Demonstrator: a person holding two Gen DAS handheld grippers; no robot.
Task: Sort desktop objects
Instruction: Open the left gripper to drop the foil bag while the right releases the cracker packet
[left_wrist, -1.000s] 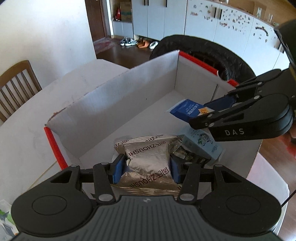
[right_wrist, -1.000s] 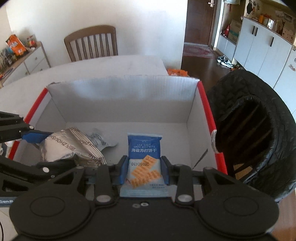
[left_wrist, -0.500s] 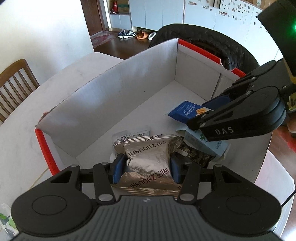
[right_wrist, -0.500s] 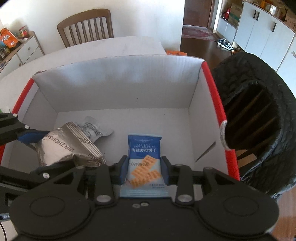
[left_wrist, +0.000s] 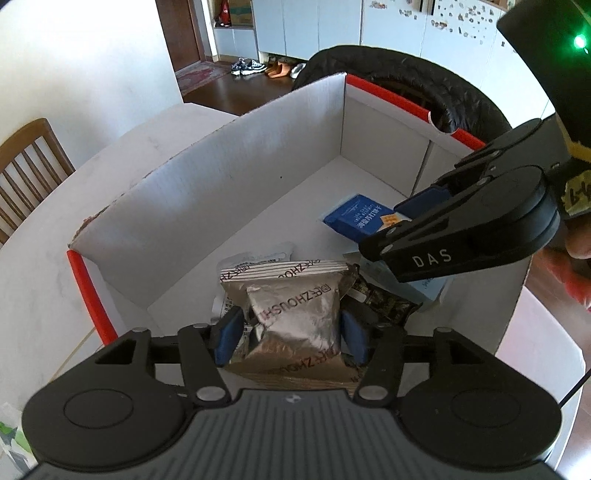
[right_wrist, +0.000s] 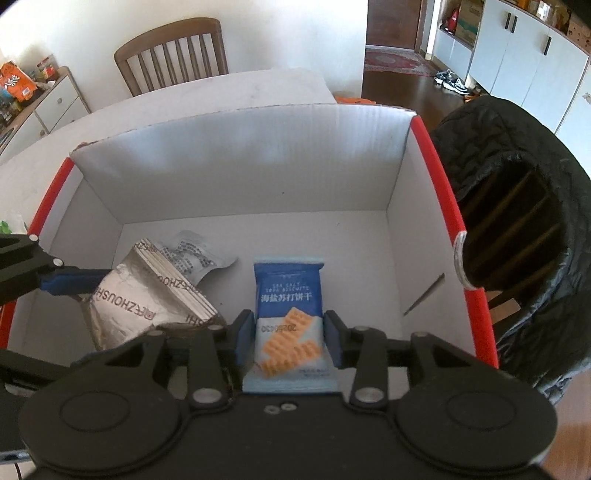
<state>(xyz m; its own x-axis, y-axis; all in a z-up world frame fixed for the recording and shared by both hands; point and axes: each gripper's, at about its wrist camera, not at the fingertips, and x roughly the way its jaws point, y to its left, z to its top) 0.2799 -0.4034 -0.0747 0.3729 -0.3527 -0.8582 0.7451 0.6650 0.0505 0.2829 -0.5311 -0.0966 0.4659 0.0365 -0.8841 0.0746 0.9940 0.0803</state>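
A white cardboard box (left_wrist: 236, 177) with red rims sits on the table, and both grippers hang over it, tilted down. My left gripper (left_wrist: 291, 334) straddles a silver foil packet (left_wrist: 295, 314); its jaws are opening and a thin gap shows at the left pad. The same foil packet (right_wrist: 147, 302) lies on the box floor (right_wrist: 351, 258) in the right wrist view. My right gripper (right_wrist: 288, 338) straddles a blue cracker packet (right_wrist: 288, 295); its jaws are opening too, the pads just clear of it. In the left wrist view the right gripper (left_wrist: 395, 225) sits over that blue packet (left_wrist: 356, 218).
A light blue packet (left_wrist: 424, 291), a dark patterned packet (left_wrist: 384, 302) and a white sachet (right_wrist: 188, 251) also lie in the box. A black bag-lined bin (right_wrist: 517, 221) stands right of the box. A wooden chair (right_wrist: 173, 55) stands at the table's far side.
Both grippers' jaws have widened a little around their packets. Neither hand has moved noticeably over the box.
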